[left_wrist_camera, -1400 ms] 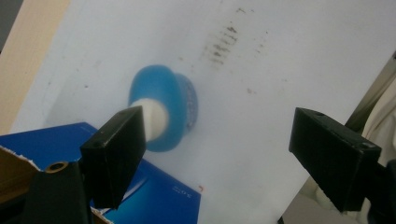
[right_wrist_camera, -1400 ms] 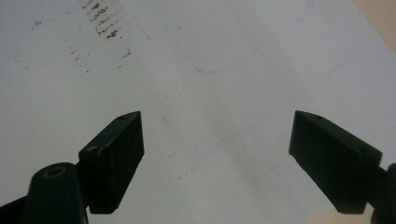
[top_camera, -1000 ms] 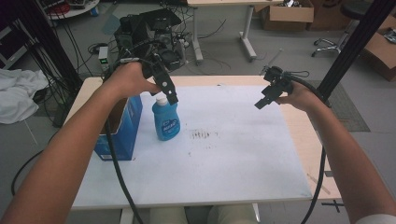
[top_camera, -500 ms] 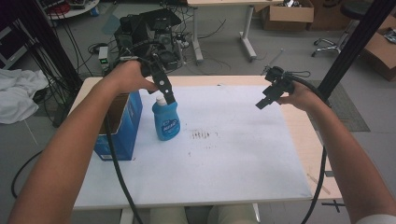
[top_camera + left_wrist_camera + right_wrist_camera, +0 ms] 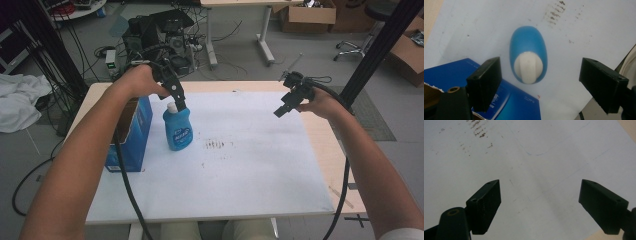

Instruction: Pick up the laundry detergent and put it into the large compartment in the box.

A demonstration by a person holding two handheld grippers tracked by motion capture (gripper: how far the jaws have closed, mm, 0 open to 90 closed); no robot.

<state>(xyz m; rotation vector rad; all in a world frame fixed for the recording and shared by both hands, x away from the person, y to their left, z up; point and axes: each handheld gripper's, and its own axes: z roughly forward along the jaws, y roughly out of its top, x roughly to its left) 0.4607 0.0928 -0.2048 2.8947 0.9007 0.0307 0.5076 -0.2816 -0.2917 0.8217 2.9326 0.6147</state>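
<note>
A blue bottle (image 5: 178, 129) with a white cap stands upright on the white sheet (image 5: 250, 165), left of centre. My left gripper (image 5: 180, 106) hangs open just above the cap and points down. In the left gripper view the bottle (image 5: 528, 50) lies straight below, its white cap (image 5: 528, 66) between the spread jaws of the left gripper (image 5: 541, 68) without touching them. My right gripper (image 5: 280, 112) is held in the air over the sheet's far right part, open and empty. In the right gripper view, bare sheet lies under the right gripper (image 5: 539, 192).
A blue cardboard box (image 5: 132, 135) stands just left of the bottle, its open top (image 5: 429, 95) near the left jaw. Dark smudges (image 5: 215, 145) mark the sheet's middle. The wooden table edge (image 5: 330, 150) runs along the right. Cables and equipment crowd the floor behind.
</note>
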